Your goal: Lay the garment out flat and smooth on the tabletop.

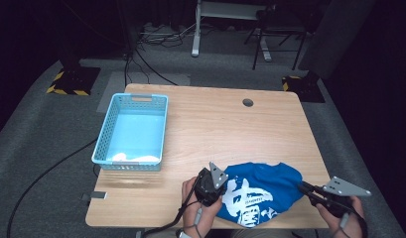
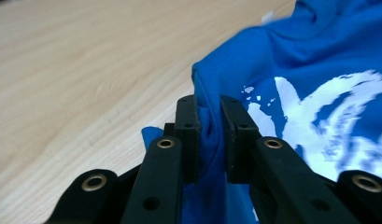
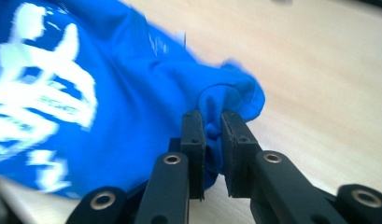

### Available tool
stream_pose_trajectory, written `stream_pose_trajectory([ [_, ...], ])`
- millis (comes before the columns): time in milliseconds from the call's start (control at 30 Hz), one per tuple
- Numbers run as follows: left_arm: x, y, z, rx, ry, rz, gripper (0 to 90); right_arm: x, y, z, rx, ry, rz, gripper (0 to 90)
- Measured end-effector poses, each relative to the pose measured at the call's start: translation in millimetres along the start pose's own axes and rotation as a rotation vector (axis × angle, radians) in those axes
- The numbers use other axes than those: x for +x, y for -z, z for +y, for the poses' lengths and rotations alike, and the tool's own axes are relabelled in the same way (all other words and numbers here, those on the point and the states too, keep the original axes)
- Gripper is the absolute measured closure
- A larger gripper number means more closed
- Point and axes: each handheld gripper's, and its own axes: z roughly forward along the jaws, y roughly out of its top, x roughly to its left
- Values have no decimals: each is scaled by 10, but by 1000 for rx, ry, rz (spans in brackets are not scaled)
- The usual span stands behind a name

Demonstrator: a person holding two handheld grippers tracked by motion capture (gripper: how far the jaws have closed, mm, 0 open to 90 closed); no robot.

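Each tool — left [image 2: 209, 135], right [image 3: 213, 144] — pinches the blue shirt [image 1: 260, 191].

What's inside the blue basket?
Something white lies at the near end of the basket, partly hidden by its wall, so what it is cannot be told. The rest of the floor looks bare.

Your two black handheld grippers, at the wooden table [image 1: 210, 124].
Your left gripper [image 2: 209, 135] and right gripper [image 3: 213, 140] show brass-ringed screws; grey three-cornered plates top both, cables trailing.
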Motion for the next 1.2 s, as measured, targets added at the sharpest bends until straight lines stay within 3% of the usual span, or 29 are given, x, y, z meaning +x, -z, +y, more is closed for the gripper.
stream_pose_trajectory([
  [100,-23,197,163,-68,-46,21,784,83,259,175,-61,37,-2,823],
  [133,58,175,282,-97,-72,64,781,55,300,280,-87,44,-11,825],
  [167,224,73,417,-106,-84,144,759,-20,289,425,-127,49,-30,825],
  [200,505,-100,554,-84,-22,251,678,-149,202,588,-169,40,-65,797],
  [233,734,-194,604,-50,100,288,542,-358,11,755,-273,-8,-137,590],
  [267,816,-200,596,-54,178,253,499,-540,-219,839,-326,-46,-243,399],
  [300,854,-178,562,-62,222,212,459,-607,-303,853,-270,-79,-250,380],
  [333,840,-154,507,-58,193,221,432,-625,-342,821,-238,-122,-212,370],
  [367,819,-147,433,-37,155,240,418,-583,-350,749,-275,-124,-212,361],
  [400,824,-166,320,-2,148,233,408,-530,-363,665,-279,-98,-230,362],
  [500,864,-232,139,39,201,194,402,-492,-458,478,-210,-93,-203,346],
  [533,873,-276,43,68,217,187,401,-483,-579,318,-146,-110,-177,342],
  [567,867,-323,-52,100,220,181,399,-471,-612,277,-131,-112,-172,341],
  [667,827,-399,-171,137,228,158,394,-424,-685,179,-91,-113,-143,334],
  [933,755,-567,-255,182,218,145,367,-337,-854,43,15,-101,-72,322],
  [1200,889,-576,-317,203,245,167,341,-214,-1054,-62,104,-72,-8,312],
])
